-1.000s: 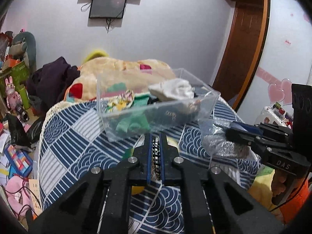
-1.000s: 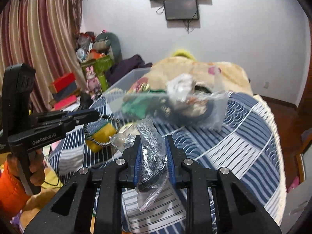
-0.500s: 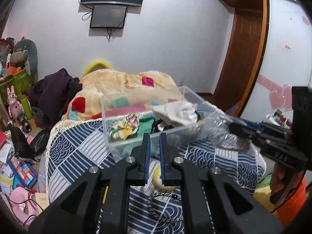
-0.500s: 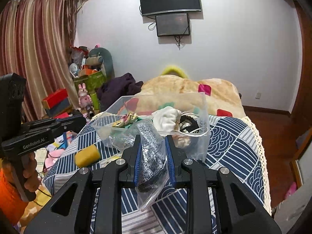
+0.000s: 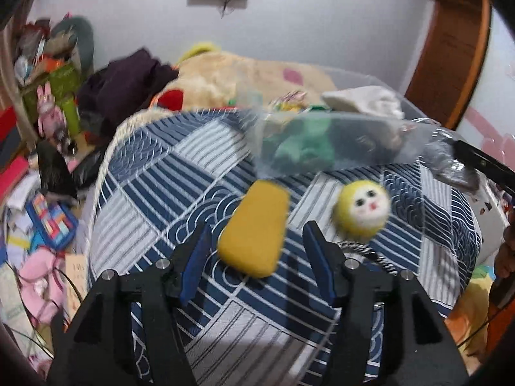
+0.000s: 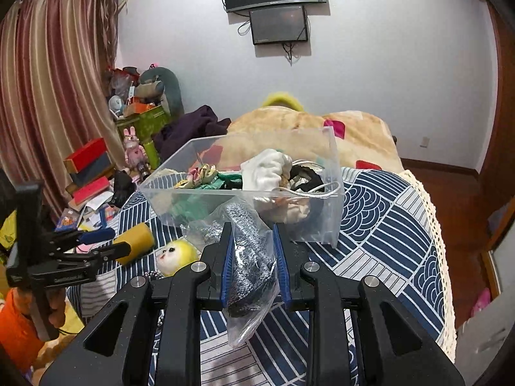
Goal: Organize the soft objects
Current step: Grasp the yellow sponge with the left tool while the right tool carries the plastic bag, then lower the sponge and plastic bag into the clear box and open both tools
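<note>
A clear plastic bin (image 6: 331, 173) with soft cloth items stands on the blue patterned bed cover (image 6: 386, 225); it also shows blurred in the left wrist view (image 5: 325, 148). My right gripper (image 6: 252, 251) is shut on a clear bag holding grey fabric (image 6: 248, 257), just in front of the bin. My left gripper (image 5: 256, 244) is open, its fingers either side of a yellow sponge (image 5: 254, 228) lying on the cover. A yellow plush head with a white face (image 5: 362, 209) and a black-and-white cord lie to the sponge's right. The left gripper (image 6: 109, 243) and sponge (image 6: 135, 241) show in the right wrist view.
A beige blanket (image 6: 305, 128) is piled behind the bin. Boxes, toys and dark clothes (image 6: 135, 135) clutter the floor at the left. A wooden door (image 5: 450, 48) stands at the right. The bed edge has white lace trim (image 6: 434, 225).
My left gripper has opened, letting go of the cord, and moved left and down around the yellow sponge. My right gripper has kept the bag and come closer to the bin.
</note>
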`<state>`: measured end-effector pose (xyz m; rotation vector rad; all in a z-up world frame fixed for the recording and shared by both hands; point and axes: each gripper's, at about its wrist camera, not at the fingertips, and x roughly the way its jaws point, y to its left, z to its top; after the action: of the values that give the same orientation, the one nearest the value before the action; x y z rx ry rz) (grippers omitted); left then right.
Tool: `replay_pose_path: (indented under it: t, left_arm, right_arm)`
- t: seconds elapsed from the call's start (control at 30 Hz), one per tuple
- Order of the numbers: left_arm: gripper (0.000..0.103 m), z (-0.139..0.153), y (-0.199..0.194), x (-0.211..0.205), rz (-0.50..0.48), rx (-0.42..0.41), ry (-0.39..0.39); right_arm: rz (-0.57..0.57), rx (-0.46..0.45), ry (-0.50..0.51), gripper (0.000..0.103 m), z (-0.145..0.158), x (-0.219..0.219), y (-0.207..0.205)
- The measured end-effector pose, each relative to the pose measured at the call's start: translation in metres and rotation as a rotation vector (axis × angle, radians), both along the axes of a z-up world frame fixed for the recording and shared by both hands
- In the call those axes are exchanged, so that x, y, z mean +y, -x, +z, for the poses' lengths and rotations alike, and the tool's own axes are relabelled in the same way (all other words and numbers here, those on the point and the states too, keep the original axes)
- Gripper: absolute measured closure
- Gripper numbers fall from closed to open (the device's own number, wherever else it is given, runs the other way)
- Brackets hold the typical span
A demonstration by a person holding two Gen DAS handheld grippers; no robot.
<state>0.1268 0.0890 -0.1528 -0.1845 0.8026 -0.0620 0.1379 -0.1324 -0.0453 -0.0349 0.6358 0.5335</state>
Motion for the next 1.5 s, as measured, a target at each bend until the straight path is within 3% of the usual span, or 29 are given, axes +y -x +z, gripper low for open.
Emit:
replay_pose_path:
  t: [0.1, 0.13, 0.17, 0.2, 0.4, 0.6, 0.73, 0.83, 1.2, 1.37, 1.5]
  left_arm:
    - [0.044, -0.012, -0.006, 0.000, -0.013, 0.019, 0.009]
    - [0.050, -0.014, -0.007, -0.002, -0.017, 0.021, 0.005]
    - [0.063, -0.016, -0.007, -0.004, -0.015, 0.019, 0.000]
    - [0.064, -0.016, -0.006, -0.006, -0.014, 0.015, -0.011]
    - [0.066, 0.011, 0.009, -0.020, -0.027, -0.091, -0.047]
    - [0.065, 0.050, 0.010, -0.020, -0.037, -0.183, -0.024]
    - [0.065, 0.070, -0.007, -0.022, -0.057, -0.218, 0.003]
    - [0.065, 0.078, -0.024, -0.026, -0.056, -0.237, -0.022]
    - [0.065, 0.066, -0.088, -0.042, -0.077, -0.172, -0.102]
    - [0.063, 0.056, -0.101, -0.042, -0.077, -0.122, -0.085]
    - [0.054, 0.052, -0.099, -0.040, -0.086, -0.102, -0.046]
  right_arm:
    - [-0.003, 0.003, 0.005, 0.081, -0.001, 0.001, -0.001]
    - [-0.005, 0.003, 0.005, 0.081, -0.001, 0.001, -0.002]
    - [-0.007, 0.002, 0.005, 0.081, 0.000, 0.000, -0.003]
    - [-0.011, -0.002, 0.005, 0.081, 0.002, 0.000, -0.004]
    - [-0.037, -0.060, -0.003, 0.081, 0.019, -0.003, -0.008]
    - [-0.053, -0.123, -0.015, 0.081, 0.037, 0.004, -0.020]
    - [-0.045, -0.142, -0.006, 0.081, 0.043, 0.019, -0.033]
    - [-0.031, -0.136, -0.003, 0.081, 0.042, 0.031, -0.043]
    - [-0.018, -0.033, 0.072, 0.081, 0.006, 0.063, -0.076]
    - [-0.011, -0.018, 0.118, 0.077, -0.002, 0.064, -0.074]
    - [0.004, -0.016, 0.133, 0.060, 0.002, 0.059, -0.065]
